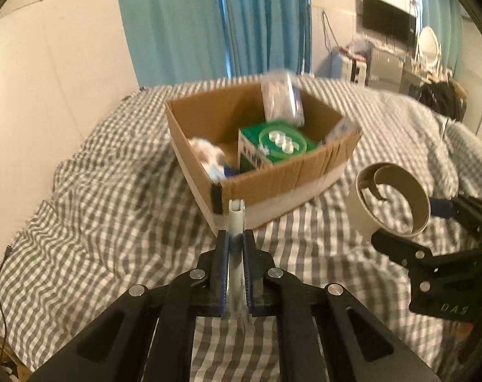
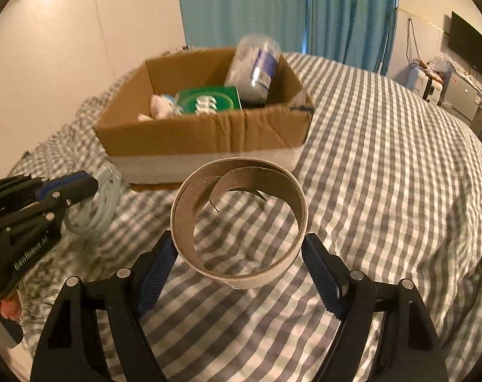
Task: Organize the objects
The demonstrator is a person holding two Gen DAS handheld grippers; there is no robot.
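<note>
Landmark: I take the cardboard box (image 2: 206,121) as my reference; it sits open-topped on the bed (image 2: 384,165), which is covered in a grey-and-white checked sheet.
Box contents: I see a green carton (image 2: 209,100) with a round clear-lidded pack lying on it, a wrapped roll in clear plastic (image 2: 256,67) leaning against the far right wall of the box, and a crumpled whitish bundle (image 2: 159,106) at its left end.
Left tongs (image 1: 236,238): brought together on a thin pale cable (image 1: 236,219); in the left wrist view the plug end sticks up between the tips, just in front of the near corner of the box.
Cable, from the right wrist view: a coiled loop (image 2: 94,207) hangs from those tongs, off the near left corner of the box and above the sheet.
Right tongs (image 2: 241,270): spread wide and clamped on the sides of a cardboard ring (image 2: 241,222), an empty tape core with a loose inner strip curling inward.
Ring position: held clear of the sheet, in front of the near long wall of the box, not inside it.
Person: I can just see fingertips (image 2: 7,308) on the left handle.
</note>
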